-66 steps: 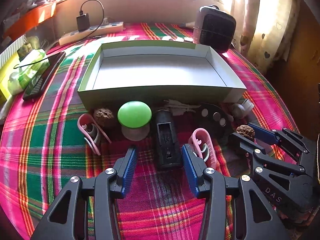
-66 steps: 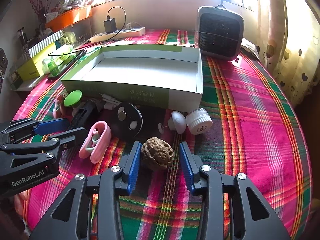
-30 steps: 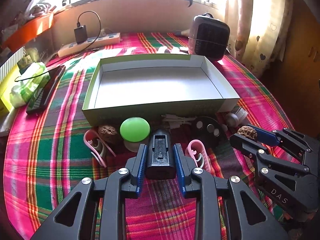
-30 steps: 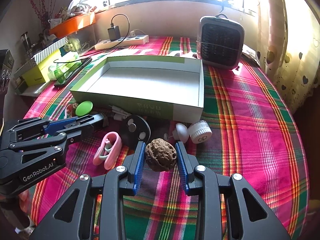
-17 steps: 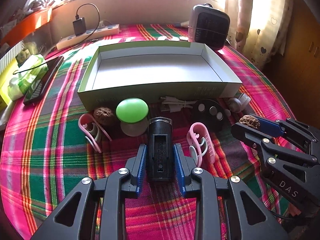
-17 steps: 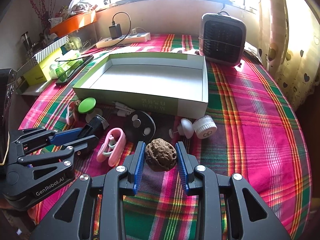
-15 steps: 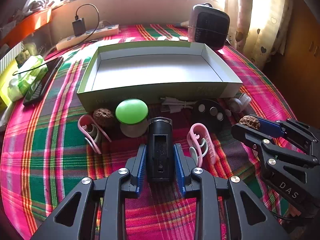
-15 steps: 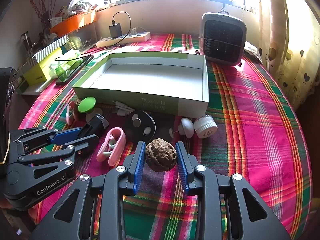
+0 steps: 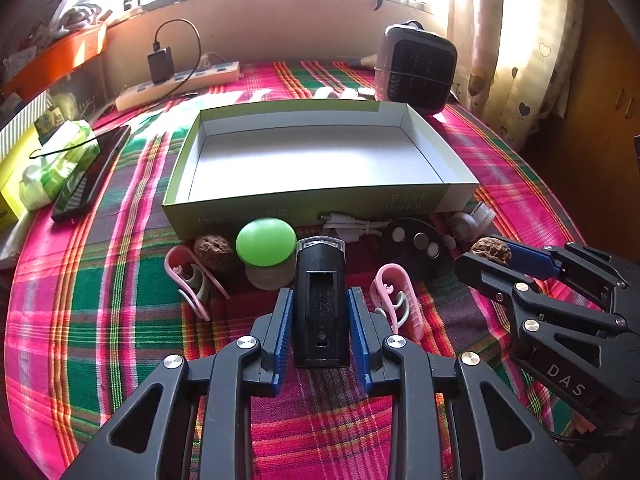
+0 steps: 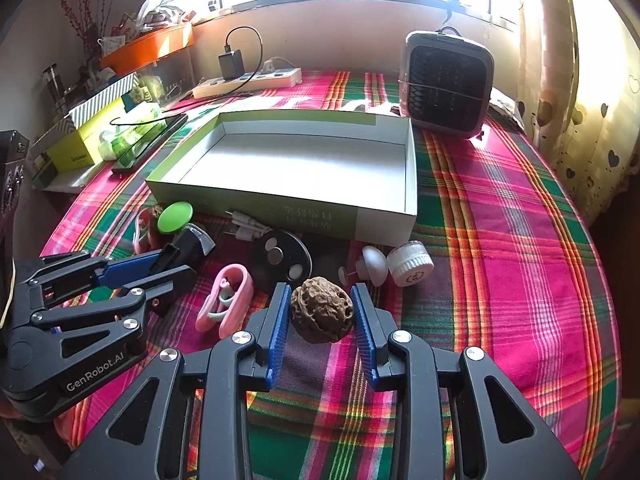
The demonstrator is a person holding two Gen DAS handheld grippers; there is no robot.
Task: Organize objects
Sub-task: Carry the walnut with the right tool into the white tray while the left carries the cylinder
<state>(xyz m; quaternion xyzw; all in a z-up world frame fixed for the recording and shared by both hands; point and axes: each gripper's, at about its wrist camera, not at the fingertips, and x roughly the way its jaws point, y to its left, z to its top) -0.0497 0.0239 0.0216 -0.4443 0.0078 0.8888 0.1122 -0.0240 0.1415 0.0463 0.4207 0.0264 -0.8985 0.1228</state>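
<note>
My left gripper [image 9: 320, 312] is shut on a black rectangular device [image 9: 321, 300] and holds it above the plaid cloth, in front of the empty green-and-white box [image 9: 312, 200]. My right gripper [image 10: 322, 312] is shut on a brown walnut [image 10: 322, 314], lifted over the cloth; it also shows in the left wrist view [image 9: 491, 249]. On the cloth before the box lie a second walnut [image 9: 213, 250], a green-capped jar [image 9: 266, 252], two pink clips [image 9: 396, 304] [image 9: 190, 280], a black disc [image 9: 416, 246], a white cable [image 9: 352, 224], a white cap [image 10: 412, 262] and a white knob [image 10: 374, 264].
A grey mini heater [image 10: 448, 84] stands behind the box at the right. A power strip with a charger [image 10: 248, 78] lies at the back. A phone [image 9: 92, 172], tissue pack [image 9: 52, 164] and boxes sit at the left. Curtains [image 10: 588, 92] hang at the right.
Both grippers closed on their objects and lifted them: left took the black device, right took the walnut. In the last half second both rose slightly and held.
</note>
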